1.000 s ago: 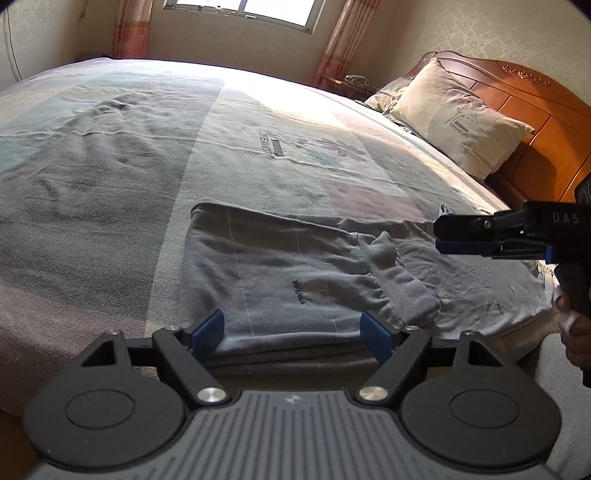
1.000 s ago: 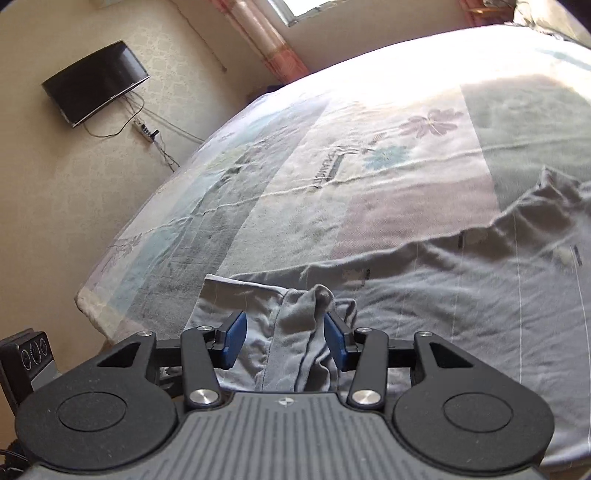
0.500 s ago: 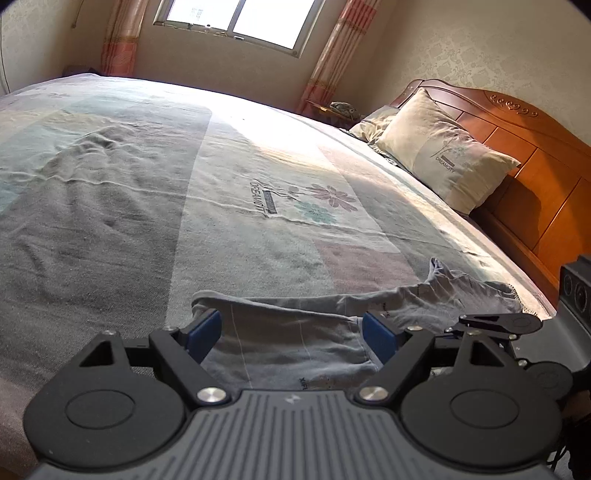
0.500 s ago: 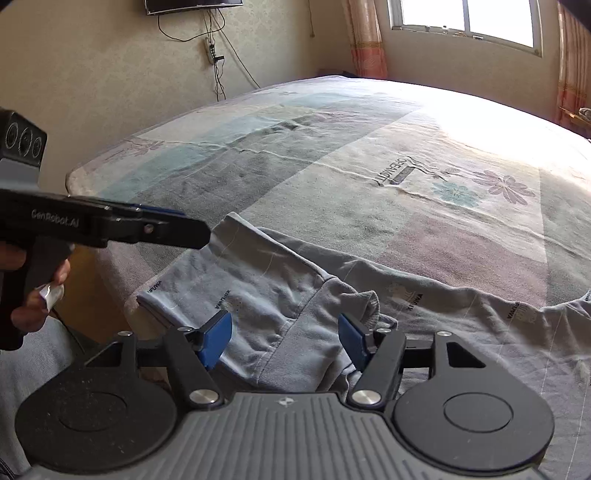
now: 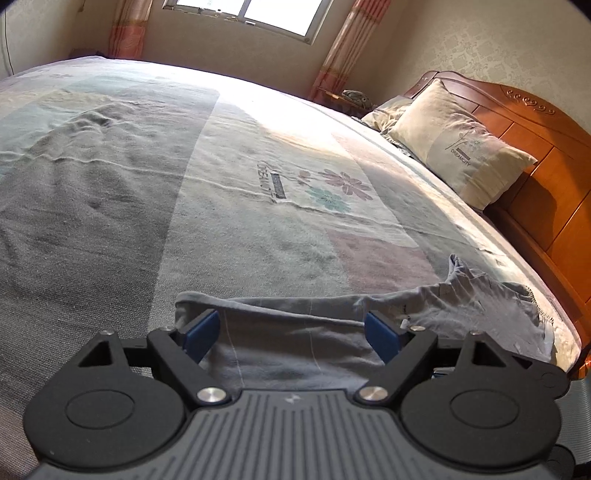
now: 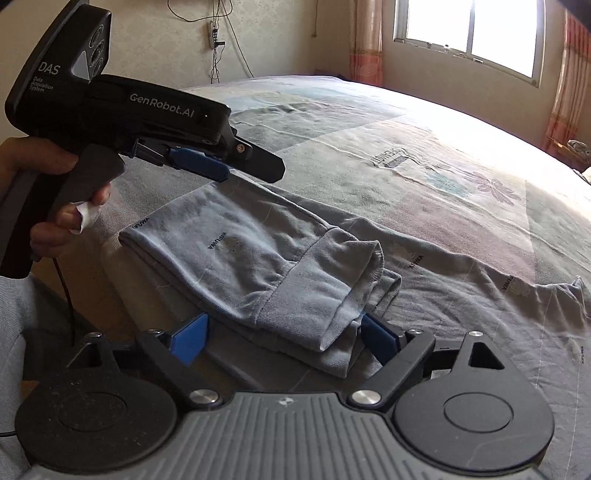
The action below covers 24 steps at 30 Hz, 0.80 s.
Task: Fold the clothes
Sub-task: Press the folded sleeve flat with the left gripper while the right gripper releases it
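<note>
A grey-blue garment (image 6: pixel 236 251) with small printed logos lies along the near edge of the bed. One part is folded over, and its ribbed cuff (image 6: pixel 332 291) rests on top. My right gripper (image 6: pixel 284 338) is open, its blue pads on either side of that cuff without pinching it. My left gripper (image 6: pixel 251 171), held by a hand (image 6: pixel 48 162), hovers just above the garment's far corner. In the left wrist view the left gripper (image 5: pixel 291 330) is open, low over the garment (image 5: pixel 461 306), with nothing held.
The patterned bedspread (image 5: pixel 147 206) stretches away behind the garment. Pillows (image 5: pixel 454 147) lean on a wooden headboard (image 5: pixel 546 177) at the right. A window (image 6: pixel 472 33) with curtains is at the back. The person's grey-clad body (image 6: pixel 14 332) is at the bed edge.
My right jaws have opened wider and let the folded sleeve lie, and that camera has swung left. My left gripper has drawn back low toward the garment's near edge, still open.
</note>
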Each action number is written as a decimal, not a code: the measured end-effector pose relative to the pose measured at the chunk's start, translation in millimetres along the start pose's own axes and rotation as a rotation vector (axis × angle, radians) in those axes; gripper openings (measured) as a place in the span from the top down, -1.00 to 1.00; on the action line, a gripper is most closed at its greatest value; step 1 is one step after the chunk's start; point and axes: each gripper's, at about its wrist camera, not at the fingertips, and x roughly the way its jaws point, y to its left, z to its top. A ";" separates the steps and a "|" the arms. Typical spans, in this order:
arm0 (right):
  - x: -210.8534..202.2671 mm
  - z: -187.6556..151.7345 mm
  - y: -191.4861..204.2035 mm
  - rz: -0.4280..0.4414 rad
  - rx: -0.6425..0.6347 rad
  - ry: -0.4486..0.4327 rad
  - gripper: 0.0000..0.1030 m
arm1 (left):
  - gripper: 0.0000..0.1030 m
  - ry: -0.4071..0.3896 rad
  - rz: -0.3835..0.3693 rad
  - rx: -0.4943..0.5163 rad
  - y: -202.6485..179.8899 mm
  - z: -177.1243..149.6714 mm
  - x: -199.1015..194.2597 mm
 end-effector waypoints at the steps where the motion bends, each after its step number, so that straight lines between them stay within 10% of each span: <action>1: -0.6 -0.9 0.9 -0.004 -0.003 0.002 -0.79 | -0.62 0.000 0.003 0.007 -1.6 -1.5 -0.9; 13: -51.5 -21.6 -18.6 -0.144 -0.023 -0.066 -0.79 | -0.70 0.057 -0.067 0.066 -43.8 -42.0 -33.2; 24: -59.3 -67.4 -92.0 -0.277 0.214 -0.027 -1.00 | -0.71 0.065 -0.111 0.066 -68.8 -16.7 -11.7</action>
